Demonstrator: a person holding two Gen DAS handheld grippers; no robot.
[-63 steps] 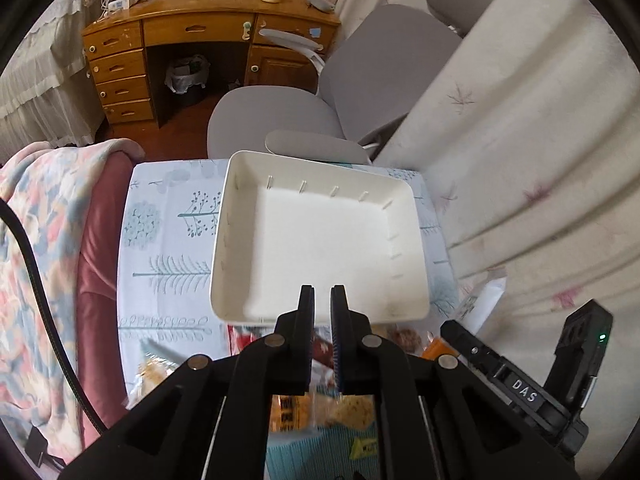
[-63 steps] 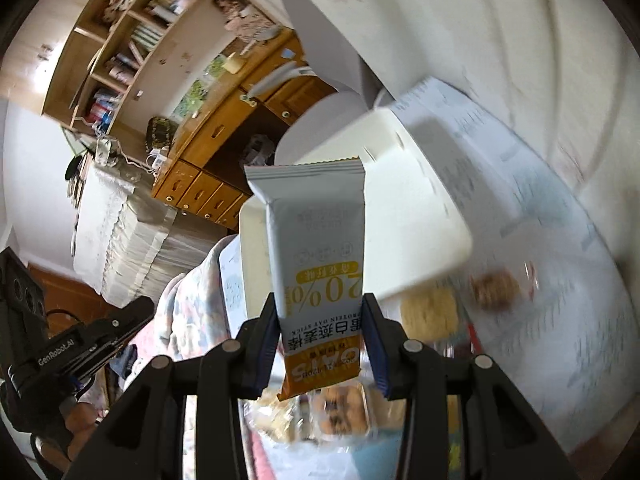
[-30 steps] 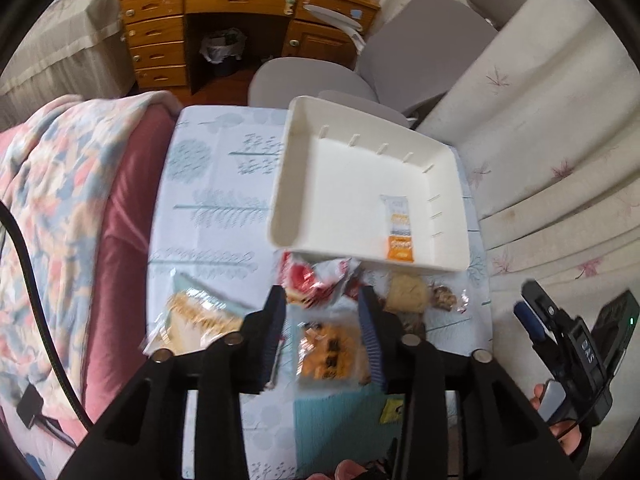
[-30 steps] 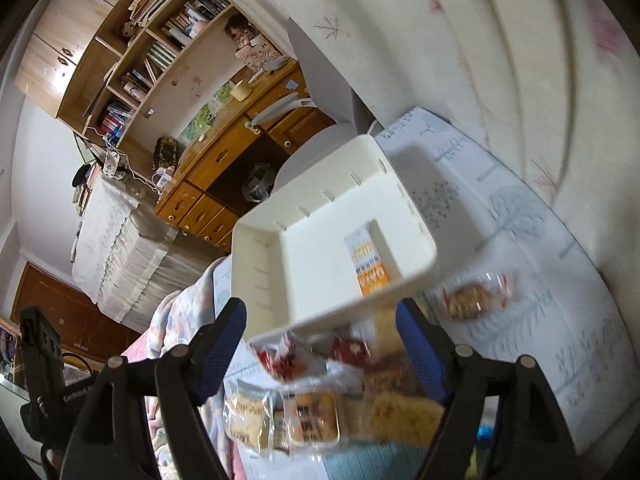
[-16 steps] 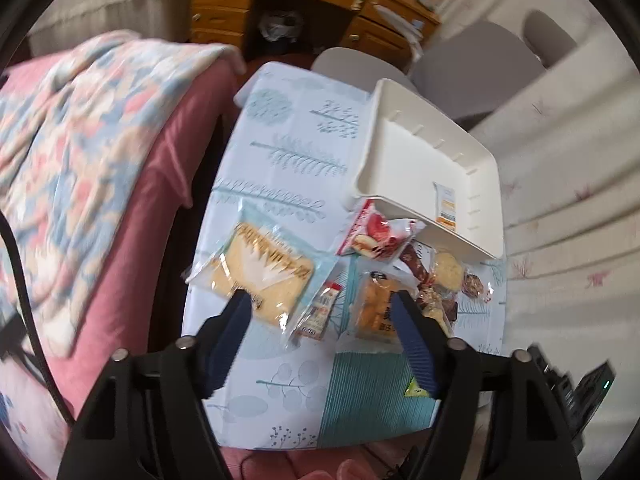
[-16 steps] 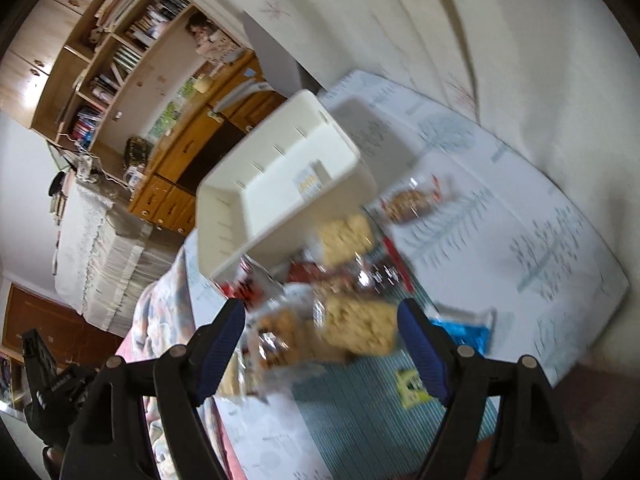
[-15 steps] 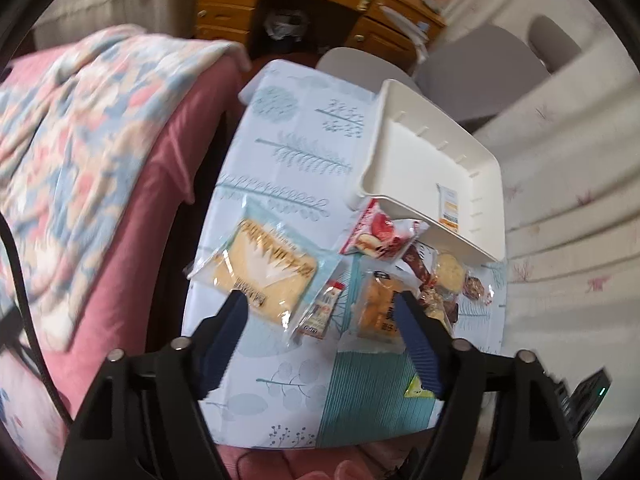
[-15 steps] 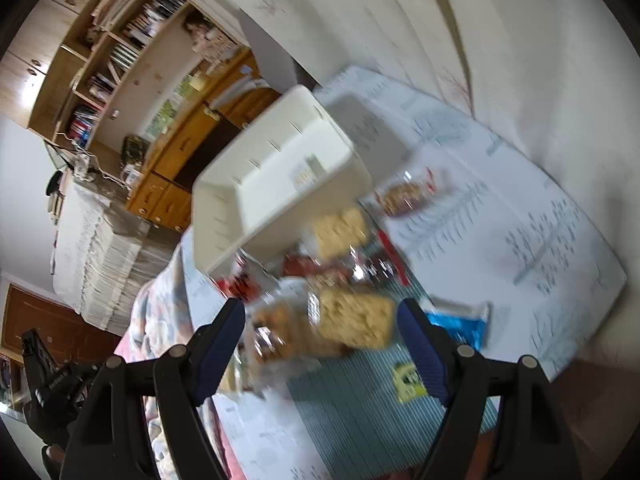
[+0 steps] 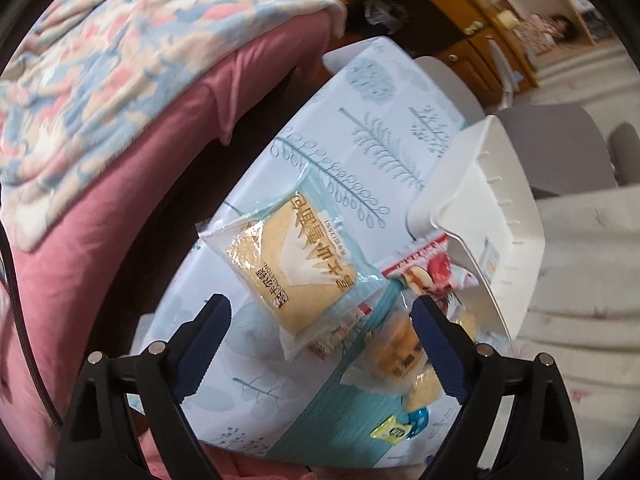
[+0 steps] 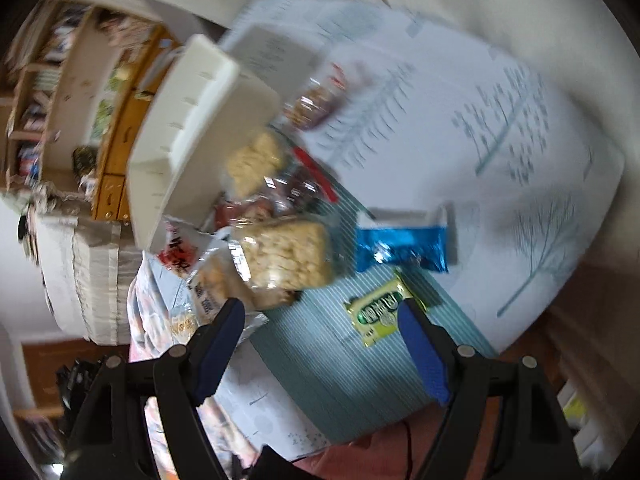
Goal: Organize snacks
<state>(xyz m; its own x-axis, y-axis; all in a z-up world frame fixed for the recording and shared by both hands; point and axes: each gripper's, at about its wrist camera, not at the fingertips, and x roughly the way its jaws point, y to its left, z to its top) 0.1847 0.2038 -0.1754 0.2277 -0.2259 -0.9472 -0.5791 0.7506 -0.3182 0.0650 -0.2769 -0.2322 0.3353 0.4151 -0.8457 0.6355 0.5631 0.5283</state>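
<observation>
Over by the pink bed [image 9: 120, 168], the left tool [image 9: 320, 312] hangs wide and empty above the surface [image 9: 360, 112], its fingers either side of a large yellow cracker packet [image 9: 296, 256]. Right of that, a red-and-white packet [image 9: 428, 272] lies against the white tray [image 9: 512, 240]. The right tool [image 10: 320, 320], also wide and empty, hovers near a green sachet [image 10: 380, 312]; just beyond lie a rice-cracker pack [image 10: 284, 256] and a blue wrapper [image 10: 400, 248].

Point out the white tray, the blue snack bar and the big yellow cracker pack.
white tray [image 9: 516, 268]: left wrist view, on its near side wall.
blue snack bar [image 10: 400, 246]: right wrist view, middle of the wrapper.
yellow cracker pack [image 9: 296, 258]: left wrist view, centre of its printed face.
</observation>
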